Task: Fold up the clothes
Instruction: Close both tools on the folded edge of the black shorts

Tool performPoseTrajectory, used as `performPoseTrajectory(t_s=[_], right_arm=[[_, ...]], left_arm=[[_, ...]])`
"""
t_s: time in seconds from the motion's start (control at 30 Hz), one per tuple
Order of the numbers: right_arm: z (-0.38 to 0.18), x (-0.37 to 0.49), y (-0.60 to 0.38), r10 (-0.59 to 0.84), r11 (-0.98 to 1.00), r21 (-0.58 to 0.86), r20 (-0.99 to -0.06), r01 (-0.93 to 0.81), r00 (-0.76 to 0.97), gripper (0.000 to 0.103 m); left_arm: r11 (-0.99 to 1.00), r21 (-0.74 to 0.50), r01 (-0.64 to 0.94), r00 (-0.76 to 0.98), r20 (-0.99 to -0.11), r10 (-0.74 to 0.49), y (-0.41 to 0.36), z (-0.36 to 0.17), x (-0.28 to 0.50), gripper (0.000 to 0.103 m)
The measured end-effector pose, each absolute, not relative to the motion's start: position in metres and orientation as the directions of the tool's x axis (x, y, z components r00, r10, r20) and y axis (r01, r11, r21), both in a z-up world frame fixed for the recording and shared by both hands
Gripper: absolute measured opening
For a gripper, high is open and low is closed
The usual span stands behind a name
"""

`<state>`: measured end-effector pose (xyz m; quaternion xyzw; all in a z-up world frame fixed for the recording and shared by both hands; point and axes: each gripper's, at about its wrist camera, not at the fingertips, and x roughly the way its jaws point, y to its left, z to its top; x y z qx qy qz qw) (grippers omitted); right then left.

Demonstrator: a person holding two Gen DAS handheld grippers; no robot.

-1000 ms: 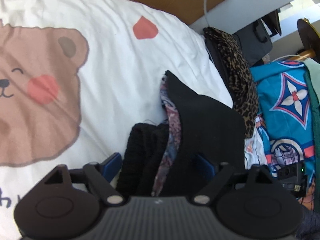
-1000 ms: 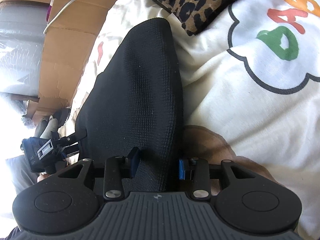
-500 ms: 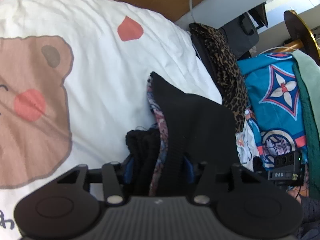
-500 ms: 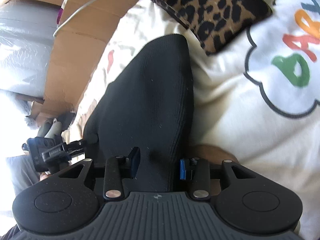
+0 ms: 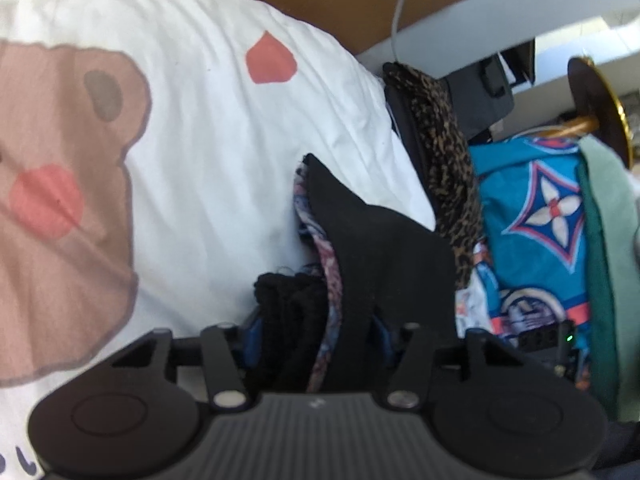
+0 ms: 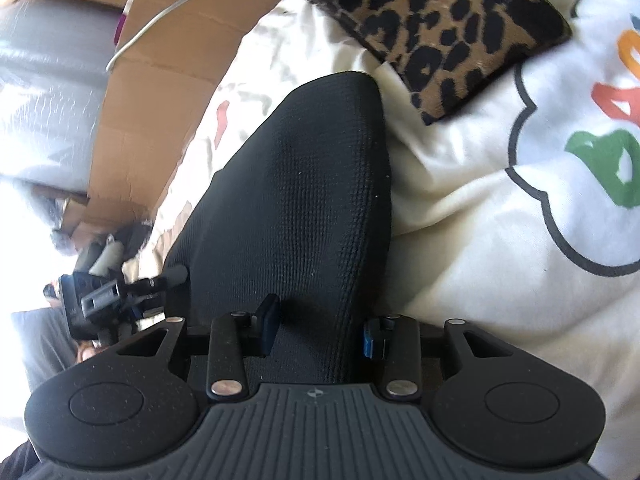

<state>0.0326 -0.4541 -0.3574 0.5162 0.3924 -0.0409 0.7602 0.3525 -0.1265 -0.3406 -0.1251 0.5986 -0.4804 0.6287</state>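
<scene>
We have the left gripper (image 5: 316,328) closing on a bunched stack: a chunky black knit (image 5: 280,308) on its left side, a thin floral-print layer (image 5: 328,256) in the middle, and the black garment (image 5: 384,252) on its right side. Fabric fills the gap and both blue pads sit against it, so it reads as a grip on the garment's bunched edge.

The right gripper (image 6: 316,332) is at a narrow opening and clamped on the other end of the same black garment (image 6: 300,200), whose waffle-textured cloth rises from between the jaws and runs straight ahead in a rounded ridge.

Doing this step well, as we judge it:
- Let the left pads finish seating before we lift; the stack is thick and uneven, so the thin printed layer could slip out.
- Keep both ends level and pull gently apart to take out slack, then lay the fold down flat.
- Watch the knit, which is loose and stretchy, so it will sag.

Under and ahead of both grippers is a white bedsheet (image 5: 208,120), soft and wrinkled, with a brown bear print left of the left gripper. Further ahead lies a leopard-print cloth (image 6: 432,24), flat and folded. Beyond that are cardboard (image 6: 160,92) and a white cable (image 6: 172,8). Far right of the left gripper is a blue patterned fabric (image 5: 532,200).
</scene>
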Motion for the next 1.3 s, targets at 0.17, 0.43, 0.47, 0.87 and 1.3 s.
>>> performPoseTrajectory(t_s=[0.17,0.43,0.47,0.87,1.3], right_arm=[[-0.361,0.035,-0.456,0.345,0.439,0.756,-0.64,0.485,0.687,0.042],[-0.376,0.041,-0.462,0.398,0.363,0.81,-0.582,0.462,0.709,0.042],[-0.378,0.042,-0.464,0.406,0.354,0.816,-0.574,0.457,0.711,0.042],[-0.37,0.048,-0.464,0.454,0.367,0.817,-0.574,0.444,0.681,0.011],[-0.375,0.052,-0.46,0.434,0.356,0.817,-0.575,0.455,0.694,0.011]], left_arm=[[0.511,-0.73,0.454,-0.224,-0.649,-0.727,-0.136,-0.343,0.351,0.069],[0.461,-0.764,0.451,-0.334,-0.623,-0.707,-0.156,-0.345,0.363,0.078],[0.45,-0.764,0.463,-0.347,-0.623,-0.7,-0.158,-0.346,0.363,0.078],[0.434,-0.738,0.517,-0.39,-0.654,-0.648,-0.165,-0.338,0.369,0.045],[0.478,-0.666,0.573,-0.37,-0.73,-0.574,-0.18,-0.333,0.363,0.045]])
